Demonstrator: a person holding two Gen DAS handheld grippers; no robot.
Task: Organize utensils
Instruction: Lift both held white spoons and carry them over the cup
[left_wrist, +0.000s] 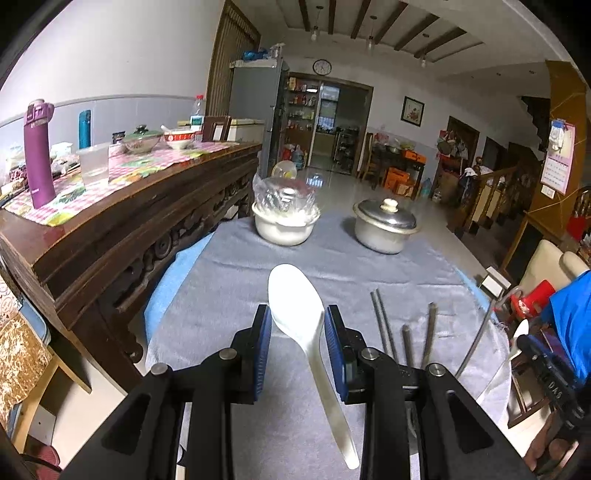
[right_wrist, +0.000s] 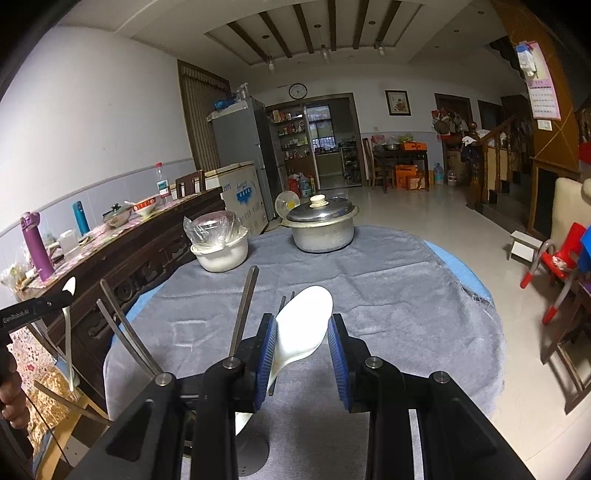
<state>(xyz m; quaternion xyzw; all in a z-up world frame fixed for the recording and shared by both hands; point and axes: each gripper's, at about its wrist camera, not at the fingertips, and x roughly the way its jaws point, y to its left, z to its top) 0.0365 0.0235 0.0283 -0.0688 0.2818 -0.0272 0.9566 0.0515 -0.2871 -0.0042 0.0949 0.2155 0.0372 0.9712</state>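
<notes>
In the left wrist view a white rice paddle (left_wrist: 299, 314) sits between the open blue-padded fingers of my left gripper (left_wrist: 297, 325), its handle running back toward the camera; no pad touches it. Grey metal chopsticks (left_wrist: 384, 321) stand up just right of it. In the right wrist view a second white spoon (right_wrist: 303, 325) lies between the fingers of my right gripper (right_wrist: 301, 332), resting against the left pad (right_wrist: 267, 350), with the right pad apart from it. More chopsticks (right_wrist: 243, 306) rise to its left.
A round table under a grey cloth (right_wrist: 388, 295) carries a white bowl covered in plastic wrap (left_wrist: 284, 221) and a lidded metal pot (left_wrist: 384, 225) at the far side. A dark wooden sideboard (left_wrist: 122, 229) with bottles stands left. A red chair (right_wrist: 557, 266) is at right.
</notes>
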